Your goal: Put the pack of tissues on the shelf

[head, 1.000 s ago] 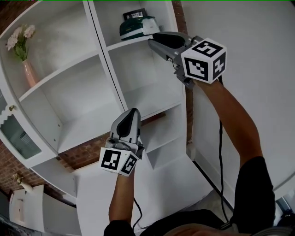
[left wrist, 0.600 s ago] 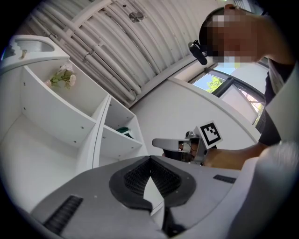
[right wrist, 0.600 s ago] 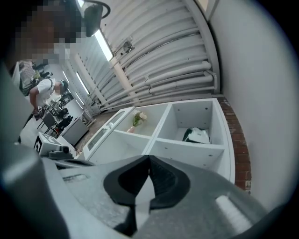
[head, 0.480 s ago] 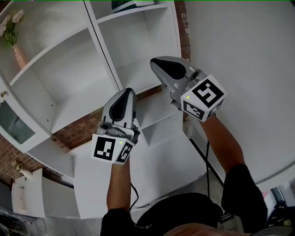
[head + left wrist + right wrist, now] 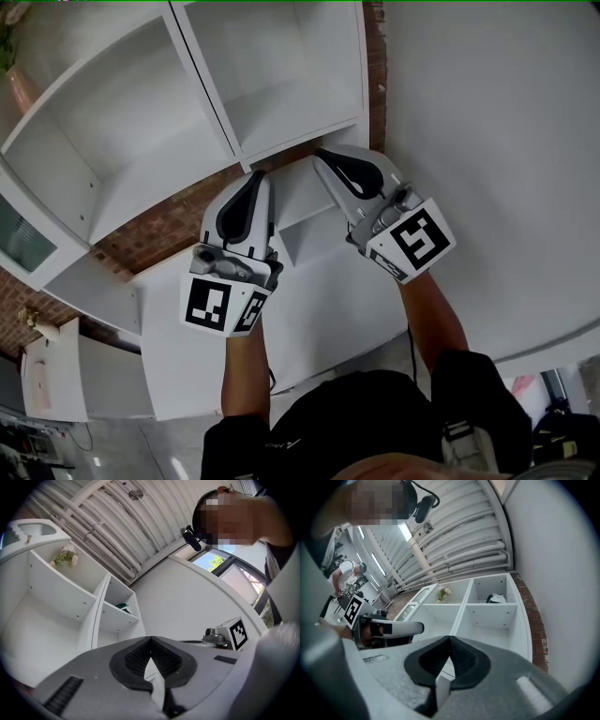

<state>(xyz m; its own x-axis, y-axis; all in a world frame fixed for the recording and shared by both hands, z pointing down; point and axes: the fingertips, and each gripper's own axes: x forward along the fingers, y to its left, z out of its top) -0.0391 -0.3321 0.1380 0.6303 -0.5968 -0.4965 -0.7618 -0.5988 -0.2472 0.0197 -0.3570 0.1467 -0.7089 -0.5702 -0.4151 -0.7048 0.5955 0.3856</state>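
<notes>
1. The pack of tissues (image 5: 497, 598), green and white, lay in the upper right compartment of the white shelf (image 5: 208, 86), resting on that compartment's board.
2. Seen from the right gripper (image 5: 450, 638), the pack sat above and to the right of the fingertips. It was well apart from them, with a lower compartment in between.
3. Seen from the left gripper (image 5: 151, 639), the pack was only a small green shape above and slightly left of the tips, also well apart.
4. The right gripper's fingers (image 5: 466, 660) were pressed together, tips meeting, with nothing held between them and nothing touching them.
5. The left gripper's fingers (image 5: 133, 660) were also together at the tips, holding nothing.
6. From above, the two grippers hung side by side in front of the shelf's lower part. They were near each other but not touching, and both pointed toward the shelf.
7. A bunch of pale flowers (image 5: 443, 593) stood in the compartment left of the pack's, above and slightly left of the right fingertips.
8. A strip of red brick (image 5: 169, 225) showed just beyond the left fingertips.
</notes>
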